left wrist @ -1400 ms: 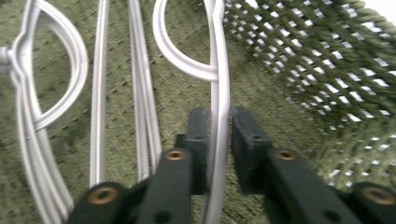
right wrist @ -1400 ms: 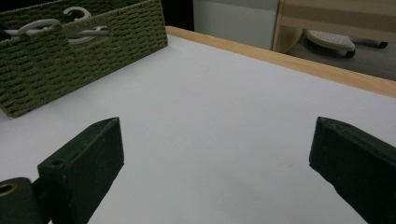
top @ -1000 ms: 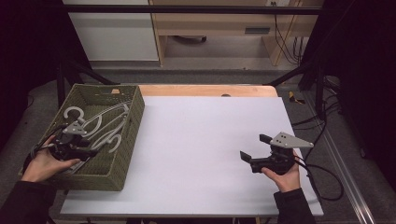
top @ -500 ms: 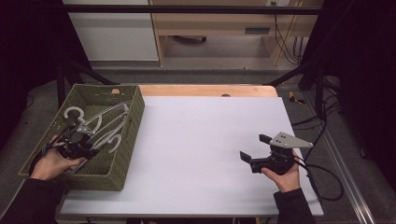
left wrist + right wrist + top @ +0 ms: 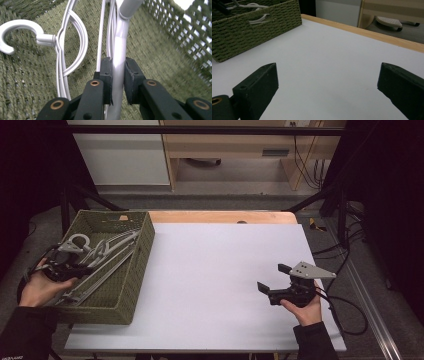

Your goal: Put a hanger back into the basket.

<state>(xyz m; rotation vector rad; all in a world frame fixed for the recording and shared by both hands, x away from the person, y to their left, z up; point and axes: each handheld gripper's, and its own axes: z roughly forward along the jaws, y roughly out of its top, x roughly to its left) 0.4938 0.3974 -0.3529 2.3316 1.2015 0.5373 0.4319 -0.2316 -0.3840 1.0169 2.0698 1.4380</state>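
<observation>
Several grey plastic hangers [image 5: 102, 252] lie in an olive woven basket [image 5: 145, 250] at the table's left. My left gripper [image 5: 75, 269] reaches into the basket. In the left gripper view its jaws have just been closing, and my left gripper [image 5: 118, 72] is now shut on the thick grey bar of one hanger [image 5: 119, 50]. A white hook [image 5: 17, 26] lies to the left of that bar. My right gripper [image 5: 273, 277] rests low over the white table [image 5: 210, 270] at the right, open with nothing between its jaws. The right gripper [image 5: 328, 75] faces the basket [image 5: 249, 32].
The basket's woven wall [image 5: 185, 32] rises close on the right of the held bar. A wooden strip [image 5: 225, 216] runs along the table's far edge. A black cable [image 5: 350, 312] trails from the right gripper toward the table's right edge.
The left hand has shifted a little inside the basket and risen slightly. The right hand has stayed where it was.
</observation>
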